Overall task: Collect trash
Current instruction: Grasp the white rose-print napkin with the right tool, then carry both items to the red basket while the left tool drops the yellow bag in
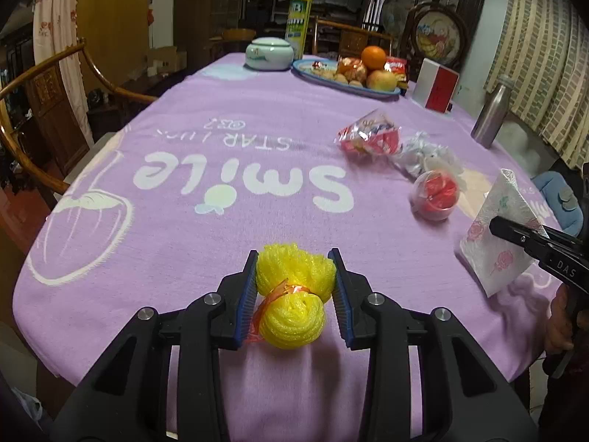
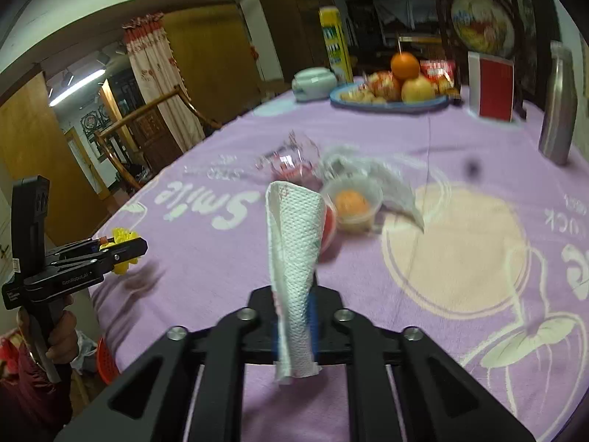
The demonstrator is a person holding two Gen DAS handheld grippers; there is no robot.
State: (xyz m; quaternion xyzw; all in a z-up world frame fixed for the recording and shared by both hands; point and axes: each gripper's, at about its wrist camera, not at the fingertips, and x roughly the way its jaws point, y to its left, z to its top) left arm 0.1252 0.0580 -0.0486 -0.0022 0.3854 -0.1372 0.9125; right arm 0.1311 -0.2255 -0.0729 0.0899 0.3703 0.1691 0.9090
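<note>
My left gripper (image 1: pixel 294 287) is shut on a yellow foam fruit net (image 1: pixel 292 298) tied with an orange band, just above the purple tablecloth (image 1: pixel 184 221) near the front edge. It also shows in the right wrist view (image 2: pixel 121 248). My right gripper (image 2: pixel 294 316) is shut on a white paper napkin (image 2: pixel 294 258) with pink roses, held upright; the napkin also shows in the left wrist view (image 1: pixel 497 235). Further trash lies mid-table: a red snack wrapper (image 1: pixel 368 136), crumpled clear plastic (image 1: pixel 427 154) and a plastic cup (image 1: pixel 436 193) with red contents.
At the far end stand a blue fruit plate (image 1: pixel 349 81), a white lidded jar (image 1: pixel 268 53), a yellow can (image 1: pixel 300 18), a red-and-white box (image 1: pixel 436 84) and a steel bottle (image 1: pixel 491 114). A wooden chair (image 1: pixel 44 92) is at the left. A red basket (image 2: pixel 106 361) sits below the table edge.
</note>
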